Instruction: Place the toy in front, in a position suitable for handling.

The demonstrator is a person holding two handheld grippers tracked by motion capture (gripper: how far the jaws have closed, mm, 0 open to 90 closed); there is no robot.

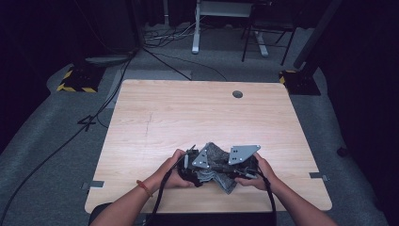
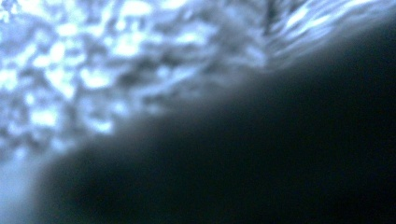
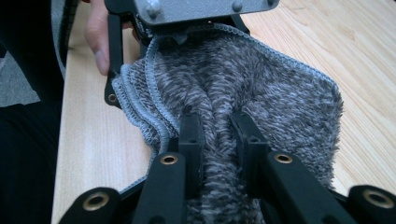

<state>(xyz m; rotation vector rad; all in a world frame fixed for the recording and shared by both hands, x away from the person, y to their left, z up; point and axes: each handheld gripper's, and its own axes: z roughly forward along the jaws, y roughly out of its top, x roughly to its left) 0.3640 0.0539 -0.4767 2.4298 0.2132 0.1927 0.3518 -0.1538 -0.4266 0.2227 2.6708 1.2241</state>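
Both hand-held grippers clamp grey cloth near table's front edge, far tabletop bare.

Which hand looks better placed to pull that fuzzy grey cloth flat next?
Probably the right gripper: its jaws pinch a fold of the grey cloth with bare table beside it. The left gripper anchors the other end.

No legible text, labels or numbers anywhere, possibly lost in the blurred left gripper view

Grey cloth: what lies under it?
The wooden table lies under the grey cloth, which both claws, left and right, pinch. Whatever sits beneath its bunched middle is covered.
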